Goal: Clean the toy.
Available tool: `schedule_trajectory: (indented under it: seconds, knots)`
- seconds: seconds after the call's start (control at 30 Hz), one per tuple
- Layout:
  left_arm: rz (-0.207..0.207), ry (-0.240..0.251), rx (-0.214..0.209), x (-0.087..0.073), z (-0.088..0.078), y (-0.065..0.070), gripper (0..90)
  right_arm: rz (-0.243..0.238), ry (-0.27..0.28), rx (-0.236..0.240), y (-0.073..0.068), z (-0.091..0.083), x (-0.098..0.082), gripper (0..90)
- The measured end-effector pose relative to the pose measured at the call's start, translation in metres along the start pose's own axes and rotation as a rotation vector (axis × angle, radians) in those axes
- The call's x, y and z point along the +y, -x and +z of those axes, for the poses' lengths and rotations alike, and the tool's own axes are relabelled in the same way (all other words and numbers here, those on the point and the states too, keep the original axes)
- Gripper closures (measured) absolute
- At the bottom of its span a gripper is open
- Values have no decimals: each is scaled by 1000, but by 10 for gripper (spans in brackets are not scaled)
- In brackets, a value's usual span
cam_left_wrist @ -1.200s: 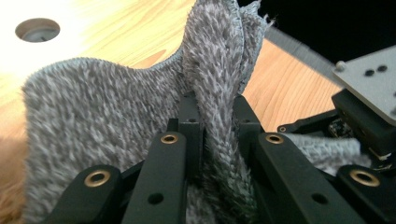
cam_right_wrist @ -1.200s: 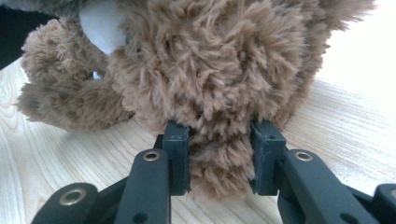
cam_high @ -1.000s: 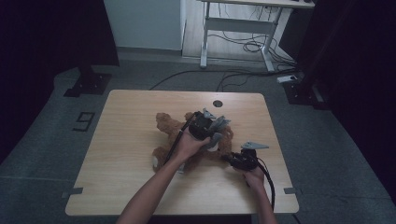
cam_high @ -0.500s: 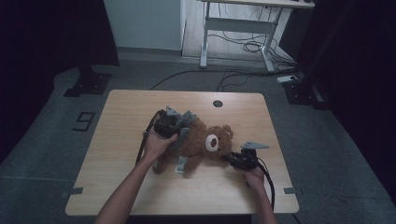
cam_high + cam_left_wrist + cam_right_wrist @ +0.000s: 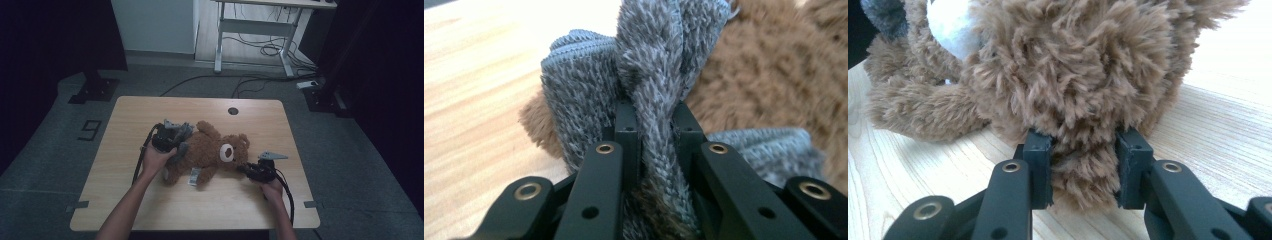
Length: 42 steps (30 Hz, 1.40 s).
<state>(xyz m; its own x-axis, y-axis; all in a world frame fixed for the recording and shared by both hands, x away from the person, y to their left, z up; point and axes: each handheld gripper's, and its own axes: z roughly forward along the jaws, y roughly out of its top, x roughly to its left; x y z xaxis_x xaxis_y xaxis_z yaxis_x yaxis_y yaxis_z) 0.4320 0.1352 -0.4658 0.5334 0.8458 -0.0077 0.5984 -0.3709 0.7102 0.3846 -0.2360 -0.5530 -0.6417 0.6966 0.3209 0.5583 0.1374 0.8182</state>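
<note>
The teddy bear [image 5: 207,152] lies on its back near the middle of the tabletop [image 5: 150,107], head toward the person's right. The right tongs [image 5: 244,169] are clamped on a tuft of the bear's brown fur by the head, low to the wood, and that looks meant to pin the toy in place so it does not slide while the other hand works. In the right gripper view the two jaws press a thick lump of fur [image 5: 1083,165] between them, just above the wood.

The left tongs [image 5: 181,145] sit at the bear's body end, closed on a fold of grey cloth [image 5: 651,100] bunched against the brown fur. My guess is that this grey piece is a garment or a small towel being pulled across or off the toy, with the grip taken on a doubled fold so it will not slip.

What the cloth really is I cannot tell: from above it is mostly covered by the left hand [image 5: 159,159] and the gripper body. The bear's far leg is hidden there too. A small white tag [image 5: 194,176] shows at its lower side, too small to read.
</note>
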Motion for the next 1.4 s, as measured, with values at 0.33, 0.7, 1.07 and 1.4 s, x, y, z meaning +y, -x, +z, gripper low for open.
schedule_trajectory:
  seconds: [0.33, 0.7, 1.07, 1.4]
  knots:
    - [-61, -17, -21, -30, 4, -10, 783, -1, -2, 1, -1, 0, 0, 665]
    - [-151, -90, -71, -53, 21, -23, 783, 9, -4, 9, -1, 1, 0, 668]
    - [-70, 135, -132, -6, -46, -10, 780, 13, 0, 4, 0, 2, 1, 674]
    - [14, 61, -155, 53, 0, 41, 768, -5, 10, -34, 0, 4, 3, 674]
